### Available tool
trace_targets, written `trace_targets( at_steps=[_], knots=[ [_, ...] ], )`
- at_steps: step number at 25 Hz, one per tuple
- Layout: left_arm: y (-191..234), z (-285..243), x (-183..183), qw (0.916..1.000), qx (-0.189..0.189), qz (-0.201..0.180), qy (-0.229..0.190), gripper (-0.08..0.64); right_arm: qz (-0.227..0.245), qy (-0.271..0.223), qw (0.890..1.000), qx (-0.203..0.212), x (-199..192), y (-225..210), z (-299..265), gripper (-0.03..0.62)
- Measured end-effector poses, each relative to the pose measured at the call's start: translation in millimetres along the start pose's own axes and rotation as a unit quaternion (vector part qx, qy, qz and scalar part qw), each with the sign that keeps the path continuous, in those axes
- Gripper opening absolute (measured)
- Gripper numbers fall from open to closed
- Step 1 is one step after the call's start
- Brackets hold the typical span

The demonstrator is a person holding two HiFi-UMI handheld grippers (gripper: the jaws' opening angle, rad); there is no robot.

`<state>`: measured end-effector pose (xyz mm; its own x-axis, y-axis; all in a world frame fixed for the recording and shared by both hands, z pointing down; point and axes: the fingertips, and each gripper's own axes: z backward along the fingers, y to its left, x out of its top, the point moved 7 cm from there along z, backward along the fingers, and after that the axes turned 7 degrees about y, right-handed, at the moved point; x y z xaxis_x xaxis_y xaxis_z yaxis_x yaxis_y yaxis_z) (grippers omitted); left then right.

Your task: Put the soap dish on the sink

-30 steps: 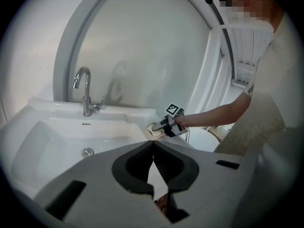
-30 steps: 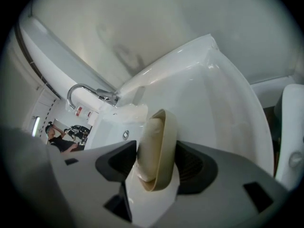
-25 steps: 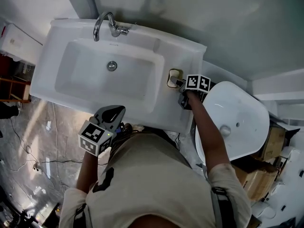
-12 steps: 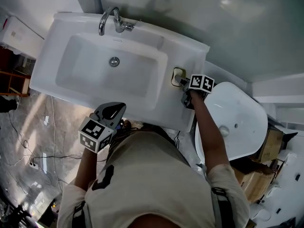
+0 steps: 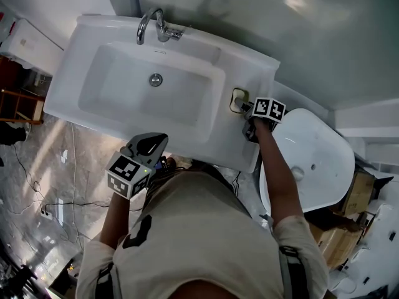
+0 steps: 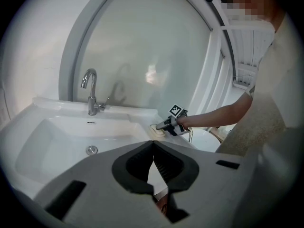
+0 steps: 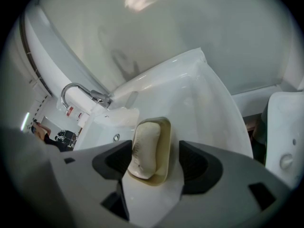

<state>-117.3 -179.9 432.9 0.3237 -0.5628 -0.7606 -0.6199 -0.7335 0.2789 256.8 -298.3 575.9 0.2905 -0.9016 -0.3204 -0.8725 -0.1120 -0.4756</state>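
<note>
We see the soap dish (image 7: 165,137) lying flat on the right ledge of the sink (image 5: 243,145), just beside the basin. It holds one pale bar of soap (image 7: 145,148), set lengthwise. The basin shows only its drain (image 5: 155,79), with the faucet (image 5: 151,27) behind it. Our right hand-held gripper (image 7: 156,167) straddles the near end of the dish. Its jaws have just been opening and stand wide, with the dish unclamped between them. Our left hand-held gripper (image 6: 152,146) hangs by the sink's front edge, jaws together on nothing. Against a second ago, the dish keeps the same spot on the ledge, both hand-held grippers have barely moved, and the head view has shifted a little across the sink
</note>
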Motion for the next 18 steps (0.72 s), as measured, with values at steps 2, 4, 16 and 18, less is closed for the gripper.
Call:
trace_targets(
  at_steps=[2,4,16,18],
  knots=[
    [-0.2,2.4,-0.2,1.0,0.002,-0.001,-0.002,0.018,0.003,-0.006,1.0,0.001,-1.2,0.9,-0.1,0.31],
    [0.6,3.3,-0.6,1.0,0.004,-0.002,-0.001,0.018,0.006,-0.01,1.0,0.002,-2.2,1.4,-1.2,0.313],
    [-0.3,7.9,9.3,0.9997,0.01,-0.015,-0.016,0.018,0.034,-0.102,0.994,0.021,17.2,24.1,29.7,0.298],
    [1.3,9.9,11.4,0.9996,0.013,-0.016,-0.019,0.018,0.027,-0.115,0.991,0.056,20.0,38.8,37.3,0.298]
  ],
)
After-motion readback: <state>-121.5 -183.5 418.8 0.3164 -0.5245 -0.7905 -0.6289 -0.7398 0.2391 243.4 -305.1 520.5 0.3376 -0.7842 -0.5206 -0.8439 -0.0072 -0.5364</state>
